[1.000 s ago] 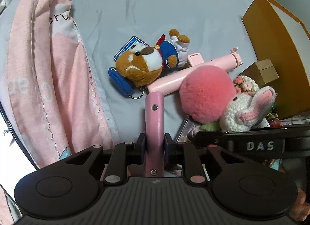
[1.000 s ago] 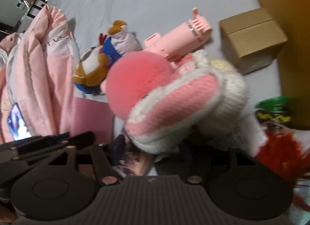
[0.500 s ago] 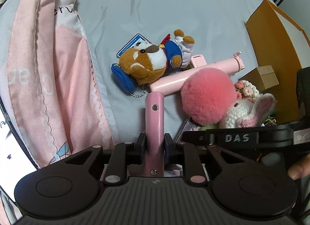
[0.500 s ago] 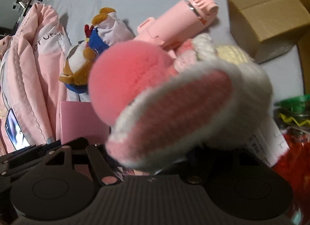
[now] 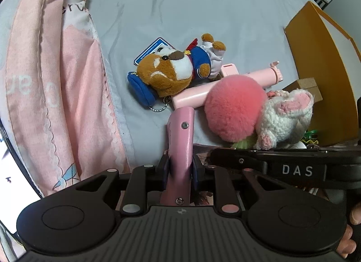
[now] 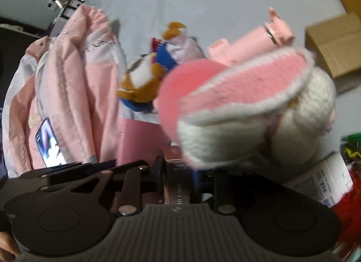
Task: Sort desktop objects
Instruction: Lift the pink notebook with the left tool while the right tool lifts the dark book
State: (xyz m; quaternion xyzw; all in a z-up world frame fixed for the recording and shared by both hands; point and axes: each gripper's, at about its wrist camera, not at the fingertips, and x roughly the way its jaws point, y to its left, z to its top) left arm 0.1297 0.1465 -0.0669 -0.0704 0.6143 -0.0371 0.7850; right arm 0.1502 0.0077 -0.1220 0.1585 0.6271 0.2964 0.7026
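At the bottom centre of the frame the left gripper (image 5: 180, 167) pinched a flat pink case (image 5: 180, 147) between its pads, the case standing on edge and reaching up toward mid-frame; above it lay a brown plush dog (image 5: 173, 70) in a blue outfit, a blue tag tucked under its head; a long pink tube (image 5: 227, 83) ran from beside the dog toward the right; a fluffy pink pompom (image 5: 234, 106) rested against the tube, touching a white crocheted rabbit (image 5: 284, 117) at right; the right gripper (image 5: 266, 162) entered from the lower right under the rabbit; a pink quilt (image 5: 58, 86) filled the left side on the grey sheet (image 5: 191, 7); an orange box (image 5: 325, 77) stood at the right edge, a small cardboard box (image 5: 309, 85) just beside it.
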